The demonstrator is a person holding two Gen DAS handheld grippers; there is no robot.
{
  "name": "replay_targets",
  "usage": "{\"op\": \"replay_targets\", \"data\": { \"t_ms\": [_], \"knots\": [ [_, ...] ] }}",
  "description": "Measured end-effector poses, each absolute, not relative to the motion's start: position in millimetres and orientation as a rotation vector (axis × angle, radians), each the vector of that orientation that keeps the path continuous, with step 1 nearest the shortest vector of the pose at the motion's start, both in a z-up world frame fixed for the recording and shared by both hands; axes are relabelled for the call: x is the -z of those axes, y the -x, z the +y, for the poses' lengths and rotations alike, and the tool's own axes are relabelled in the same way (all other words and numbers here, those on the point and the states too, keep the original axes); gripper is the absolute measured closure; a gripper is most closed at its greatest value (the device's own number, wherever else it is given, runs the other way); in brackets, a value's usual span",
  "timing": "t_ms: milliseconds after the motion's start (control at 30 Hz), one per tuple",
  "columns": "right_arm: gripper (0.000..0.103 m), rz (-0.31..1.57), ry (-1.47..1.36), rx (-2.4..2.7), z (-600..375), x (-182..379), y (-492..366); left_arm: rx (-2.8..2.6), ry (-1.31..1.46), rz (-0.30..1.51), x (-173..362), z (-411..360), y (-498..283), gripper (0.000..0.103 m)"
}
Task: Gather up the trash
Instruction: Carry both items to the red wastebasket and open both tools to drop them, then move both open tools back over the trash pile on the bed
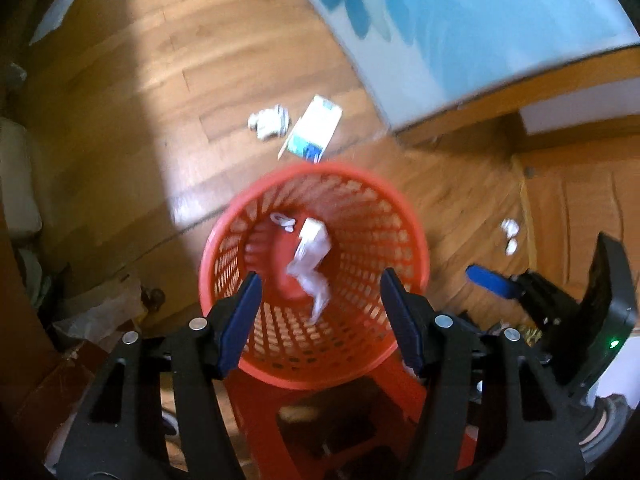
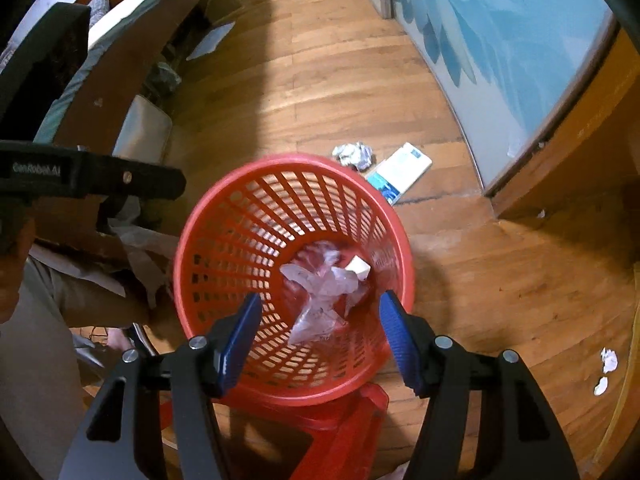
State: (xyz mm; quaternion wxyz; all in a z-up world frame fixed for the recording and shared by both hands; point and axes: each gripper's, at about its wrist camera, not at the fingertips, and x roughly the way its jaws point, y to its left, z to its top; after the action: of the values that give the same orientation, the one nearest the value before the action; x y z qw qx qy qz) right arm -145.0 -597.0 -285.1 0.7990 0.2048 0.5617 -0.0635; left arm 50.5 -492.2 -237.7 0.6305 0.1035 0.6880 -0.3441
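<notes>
Both grippers hang over a red mesh basket [image 1: 316, 276], pointing steeply down into its mouth. Left gripper [image 1: 320, 316]: jaws apart, nothing btwn them. Right gripper [image 2: 320, 334]: jaws apart too, empty. Basket sits on a red stool [image 2: 340, 432]. Inside the basket: a crumpled clear plastic bag [image 2: 324, 292] across the bottom, w/ a small white box [image 2: 359, 267] at approx 1 o'clock of it, against the wall. Trash on the wood floor [image 2: 352, 92] outside: a crumpled foil-ish wad [image 2: 354, 154] at 12 o'clock of the basket rim, a flat white-and-blue carton [image 2: 400, 172] just beside it at 1 o'clock, and white paper scraps [image 2: 606, 368] well apart at 4 o'clock.
</notes>
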Motion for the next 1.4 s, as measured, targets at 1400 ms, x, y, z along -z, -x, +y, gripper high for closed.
{"op": "replay_targets", "data": {
  "t_ms": [1400],
  "knots": [
    [0.04,0.786,-0.204,-0.509,-125.7,14.8,-244.3,0.06,0.37,0.791,58.4,46.5,-73.8,0.041]
  ]
}}
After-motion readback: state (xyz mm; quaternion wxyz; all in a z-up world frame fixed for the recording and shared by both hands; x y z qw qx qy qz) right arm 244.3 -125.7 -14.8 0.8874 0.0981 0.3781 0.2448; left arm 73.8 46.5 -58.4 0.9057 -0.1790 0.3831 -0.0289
